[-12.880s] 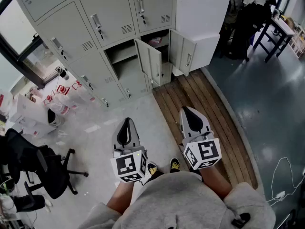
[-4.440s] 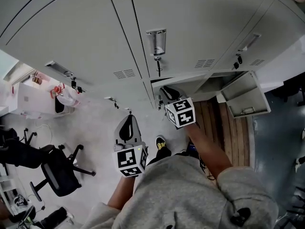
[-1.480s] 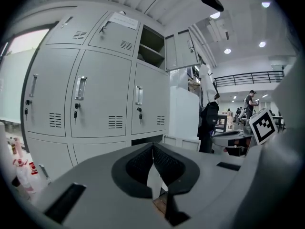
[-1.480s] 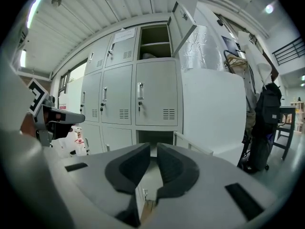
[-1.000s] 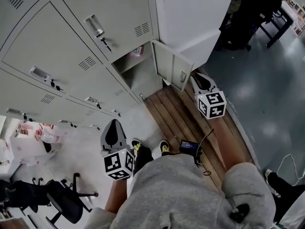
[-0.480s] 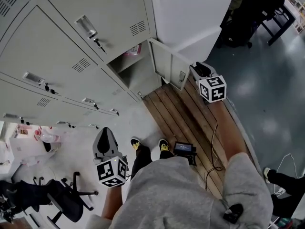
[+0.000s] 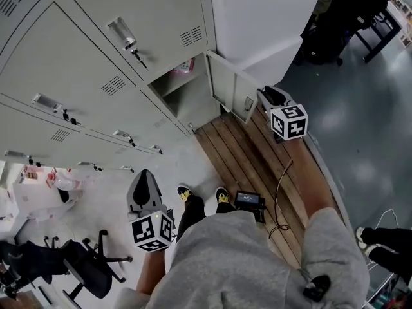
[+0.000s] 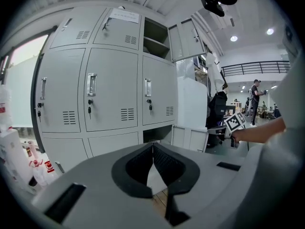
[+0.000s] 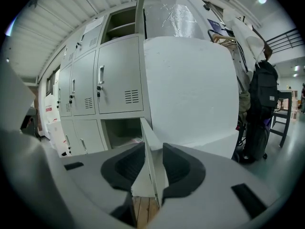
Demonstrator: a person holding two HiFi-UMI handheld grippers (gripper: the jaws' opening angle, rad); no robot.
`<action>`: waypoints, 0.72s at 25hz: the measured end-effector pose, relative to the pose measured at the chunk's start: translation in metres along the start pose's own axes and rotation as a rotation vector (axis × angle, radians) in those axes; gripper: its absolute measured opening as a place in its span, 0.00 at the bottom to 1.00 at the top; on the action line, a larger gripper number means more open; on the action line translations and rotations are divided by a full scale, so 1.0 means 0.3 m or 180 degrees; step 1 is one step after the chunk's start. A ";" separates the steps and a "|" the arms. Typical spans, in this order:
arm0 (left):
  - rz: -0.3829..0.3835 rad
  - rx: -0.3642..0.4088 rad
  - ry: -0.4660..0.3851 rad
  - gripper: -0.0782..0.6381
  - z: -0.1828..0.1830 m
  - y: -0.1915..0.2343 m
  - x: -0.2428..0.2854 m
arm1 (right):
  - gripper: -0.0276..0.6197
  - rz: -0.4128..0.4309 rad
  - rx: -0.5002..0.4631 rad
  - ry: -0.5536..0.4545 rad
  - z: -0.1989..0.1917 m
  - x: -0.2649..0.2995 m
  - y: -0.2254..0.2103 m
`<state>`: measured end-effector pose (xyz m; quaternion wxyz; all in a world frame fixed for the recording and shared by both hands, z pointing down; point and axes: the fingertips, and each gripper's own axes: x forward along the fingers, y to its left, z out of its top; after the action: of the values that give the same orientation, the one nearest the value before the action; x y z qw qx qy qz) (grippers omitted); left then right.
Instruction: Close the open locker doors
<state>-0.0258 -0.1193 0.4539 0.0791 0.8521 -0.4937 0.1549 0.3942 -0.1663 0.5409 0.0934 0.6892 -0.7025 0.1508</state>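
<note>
A person in a grey sweatshirt (image 7: 238, 262) stands facing a bank of pale grey metal lockers (image 7: 84, 50), seen from above. A low compartment (image 7: 187, 98) at the bank's right end is open, with something pink (image 7: 185, 66) inside. Its pale grey metal door (image 7: 230, 94) swings out over a strip of brown wooden planks (image 7: 241, 163).

The right gripper (image 7: 269, 95) is held out at that door's free edge. In the right gripper view the door (image 9: 151, 171) appears edge-on between the 2 black jaws of the right gripper (image 9: 151, 148). The jaws have just been opening and stand spread wide, with a gap showing between the left pad and the metal.

The left gripper (image 7: 145, 176) hangs low beside the person's left leg, well apart from the lockers. In the left gripper view the left gripper (image 8: 153, 146) has its jaws pressed together at the tips, with nothing between them.

That view also shows a 2nd open compartment (image 8: 155, 32) in the top row, its upper door (image 8: 187, 39) swung out to the right. A tall white block (image 7: 257, 18) stands against the bank's right side.
</note>
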 end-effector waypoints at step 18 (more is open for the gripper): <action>-0.0020 -0.0114 -0.0105 0.12 -0.006 0.025 -0.014 | 0.23 0.0295 -0.0045 0.0025 -0.032 -0.024 0.274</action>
<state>-0.0347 -0.1190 0.4541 0.0866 0.8545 -0.4949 0.1316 0.3118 -0.1559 0.5406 0.0940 0.6547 -0.7343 0.1528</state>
